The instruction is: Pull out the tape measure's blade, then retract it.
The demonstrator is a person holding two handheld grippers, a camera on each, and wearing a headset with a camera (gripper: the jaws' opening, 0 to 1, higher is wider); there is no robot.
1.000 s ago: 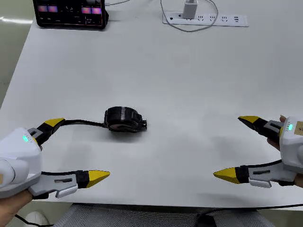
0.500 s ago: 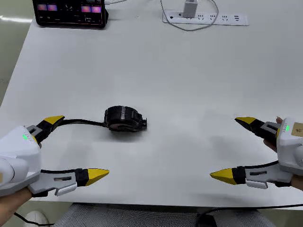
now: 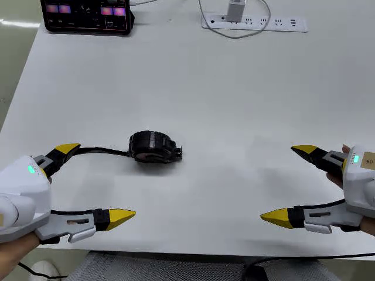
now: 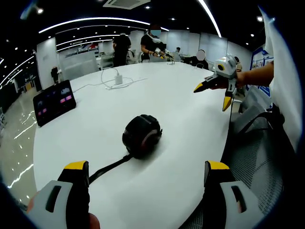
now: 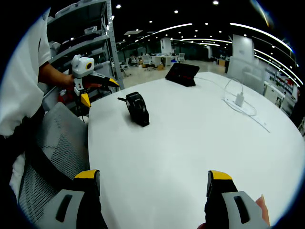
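A black tape measure (image 3: 153, 147) lies on the white table (image 3: 222, 99), left of centre, with a black strap (image 3: 99, 151) trailing to the left. My left gripper (image 3: 96, 182) hovers open at the near left edge, its far jaw tip close to the strap's end. In the left gripper view the tape measure (image 4: 142, 135) lies ahead between the jaws. My right gripper (image 3: 296, 184) is open at the near right edge, well away from the tape measure (image 5: 137, 109), with nothing between its jaws. No blade is pulled out.
A dark tablet (image 3: 87, 16) with lit icons stands at the far left of the table. A white power strip (image 3: 255, 23) with a plugged-in charger (image 3: 235, 10) and looping cable lies at the far centre. A mesh chair (image 5: 52, 143) sits by the near edge.
The right gripper has drifted slightly to the left. The tape measure and left gripper have stayed put.
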